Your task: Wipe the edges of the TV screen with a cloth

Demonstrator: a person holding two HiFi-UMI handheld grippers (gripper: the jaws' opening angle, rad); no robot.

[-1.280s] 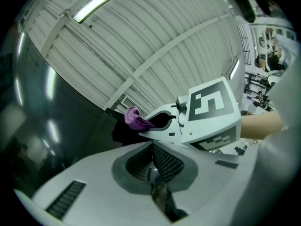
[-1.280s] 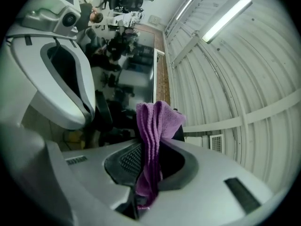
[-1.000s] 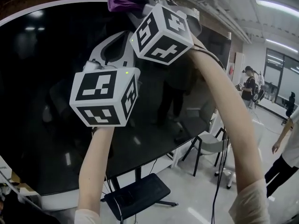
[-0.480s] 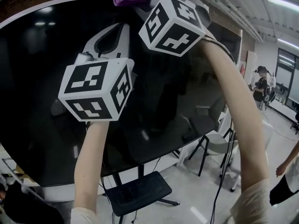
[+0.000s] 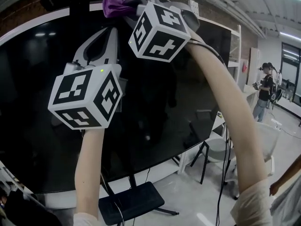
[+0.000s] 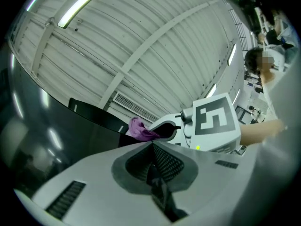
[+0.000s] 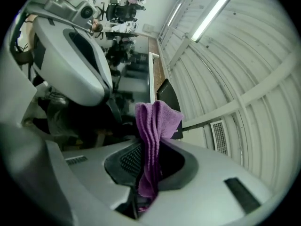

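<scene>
Cloth [image 7: 153,135]: purple and folded, pinched between the jaws of your right gripper [image 5: 128,7], with a tuft standing up past the tips. In the head view it sits at the top of the frame, left of centre, level with the upper edge of the TV [image 5: 37,107]. Whether it touches the white bezel [image 5: 28,25] cannot be told.

Right gripper: your arm is raised high, jaws closed on the cloth. Its marker cube [image 5: 157,29] is in the upper middle of the head view.

Left gripper [image 6: 153,149]: jaws pressed together with nothing between them. You hold it in front of the dark screen, below and left of the right gripper, tips pointing up. Its cube [image 5: 84,95] is at middle left. The two grippers are near each other but apart.

TV: large black panel filling the left and centre of the head view, glossy, showing reflections.

Stand base [image 5: 131,204]: dark, on the floor at lower centre.

Chair [image 5: 214,149]: pale seat, lower right of the screen.

Person [image 5: 265,91]: standing at the far right, well apart from you.

Ceiling: white ribbed panels with strip lights [image 6: 84,6], shown in both gripper views.
</scene>
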